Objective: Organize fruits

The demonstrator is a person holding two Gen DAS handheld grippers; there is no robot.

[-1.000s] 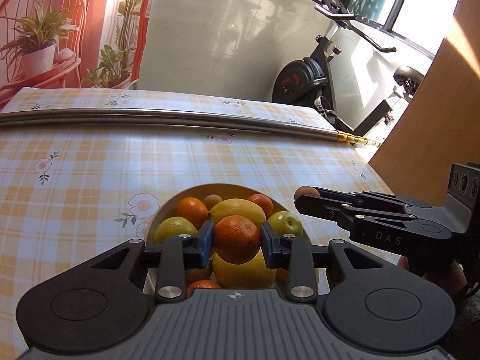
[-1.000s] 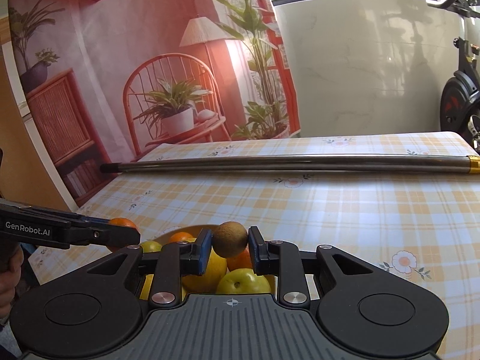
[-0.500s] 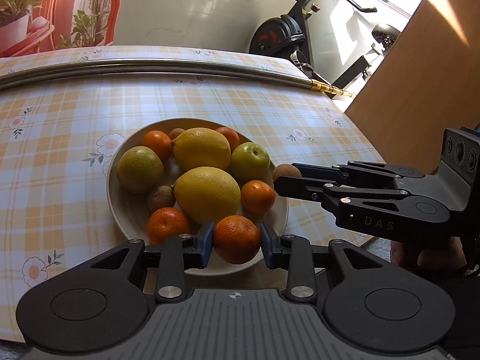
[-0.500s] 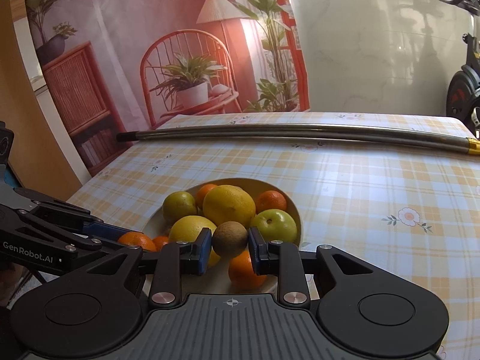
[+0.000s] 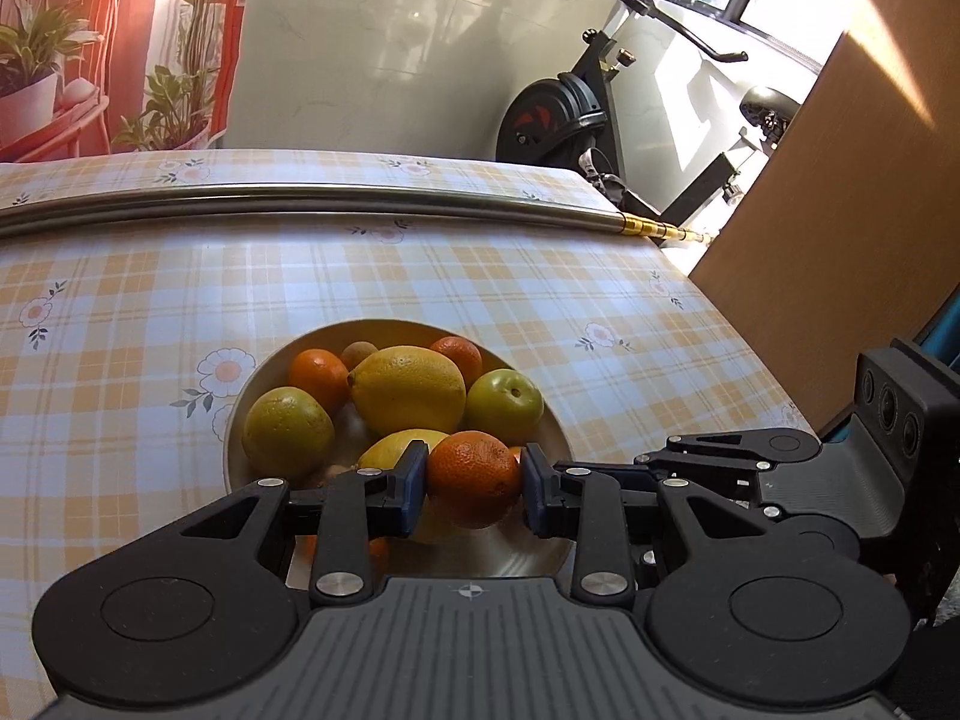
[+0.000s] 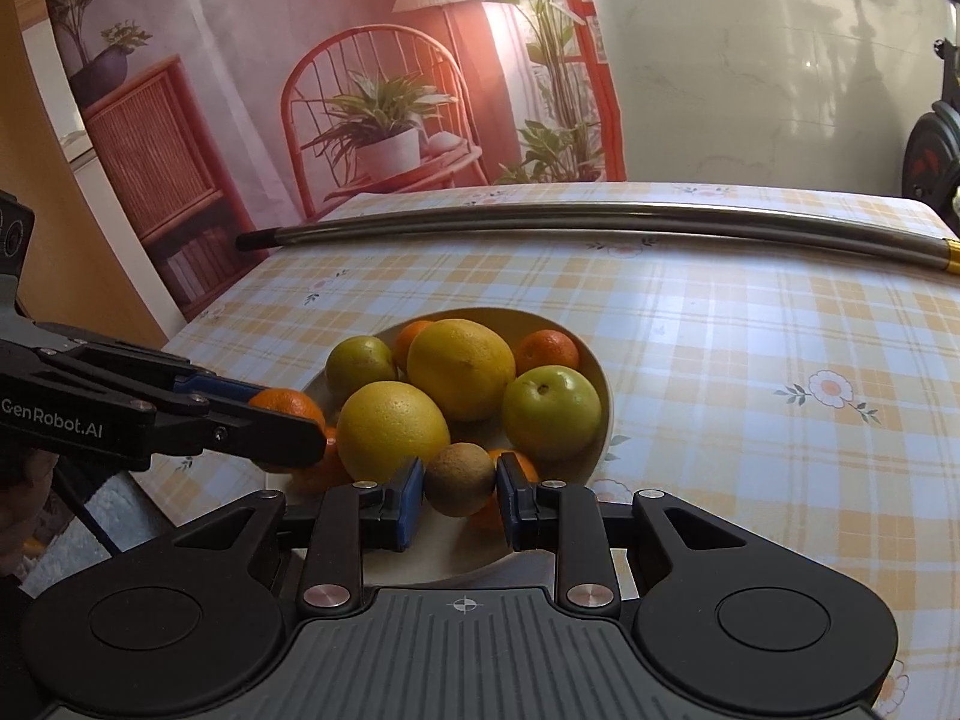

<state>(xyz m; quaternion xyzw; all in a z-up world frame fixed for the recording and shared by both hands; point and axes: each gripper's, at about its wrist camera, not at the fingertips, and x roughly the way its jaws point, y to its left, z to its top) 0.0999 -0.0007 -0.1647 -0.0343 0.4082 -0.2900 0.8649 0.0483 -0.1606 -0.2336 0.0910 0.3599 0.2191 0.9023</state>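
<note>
A cream bowl (image 5: 264, 372) on the checked tablecloth holds two lemons, green fruits and several mandarins. My left gripper (image 5: 474, 477) hovers over the bowl's near edge, shut on an orange mandarin (image 5: 474, 468). My right gripper (image 6: 461, 489) is over the near side of the bowl (image 6: 603, 384), shut on a brown kiwi (image 6: 459, 474). In the right wrist view the left gripper (image 6: 288, 438) reaches in from the left with the mandarin (image 6: 282, 405). The right gripper's fingers (image 5: 708, 450) enter the left wrist view from the right; its kiwi is hidden there.
A long metal pole (image 5: 360, 201) lies across the far side of the table (image 5: 420, 276). An exercise bike (image 5: 564, 120) and a wooden panel (image 5: 840, 210) stand beyond the right edge. A printed backdrop (image 6: 360, 90) rises behind the table. A hand (image 6: 24, 480) holds the left gripper.
Both grippers kept their fruit. Both views came to show the bowl from above instead of hiding it behind the fingers. The left view has since tipped back up a little.
</note>
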